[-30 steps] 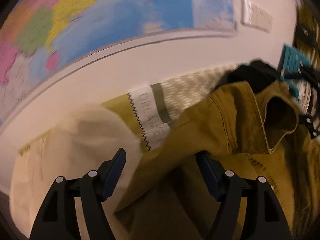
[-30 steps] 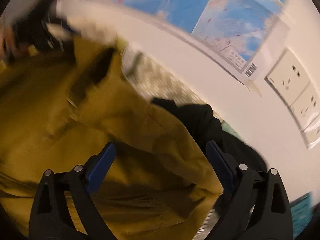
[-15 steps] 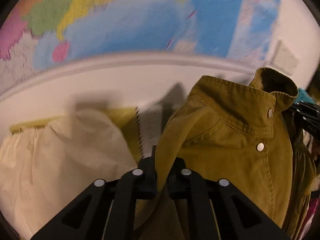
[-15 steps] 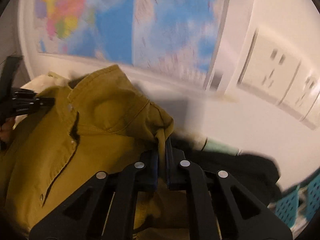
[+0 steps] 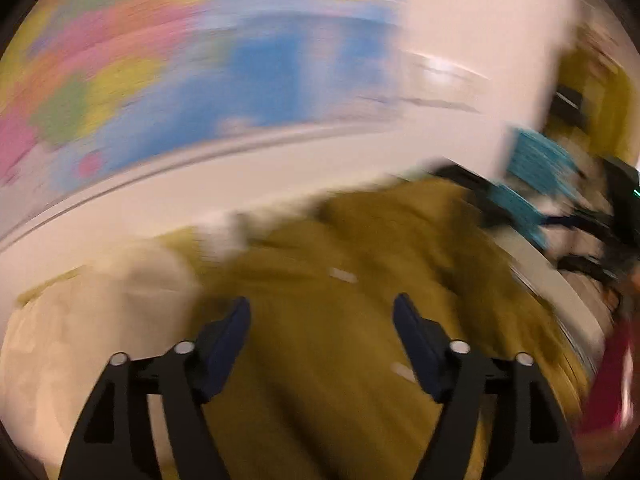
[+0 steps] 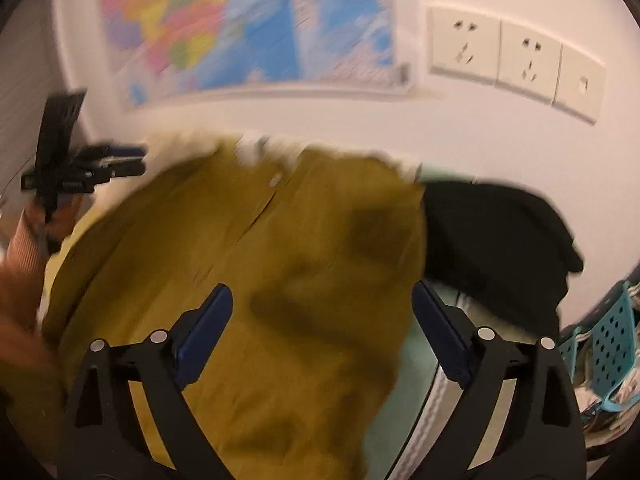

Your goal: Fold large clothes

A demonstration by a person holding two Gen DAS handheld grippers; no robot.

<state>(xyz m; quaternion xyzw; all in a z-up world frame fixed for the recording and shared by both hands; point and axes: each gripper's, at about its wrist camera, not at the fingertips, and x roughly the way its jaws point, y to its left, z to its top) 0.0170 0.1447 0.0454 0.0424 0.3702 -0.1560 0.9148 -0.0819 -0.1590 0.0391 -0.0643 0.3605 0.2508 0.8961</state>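
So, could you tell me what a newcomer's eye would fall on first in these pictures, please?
Most likely the mustard-yellow jacket, spread out across the middle of both views and lying beneath the wide-apart blue pads of each hand-held gripper, whose jaws are opening. Next comes the bright world map on the white wall above it. A black garment lies to the jacket's right, with wall sockets higher up.

No legible txt; wall map (image 6: 256, 24) print too blurred.
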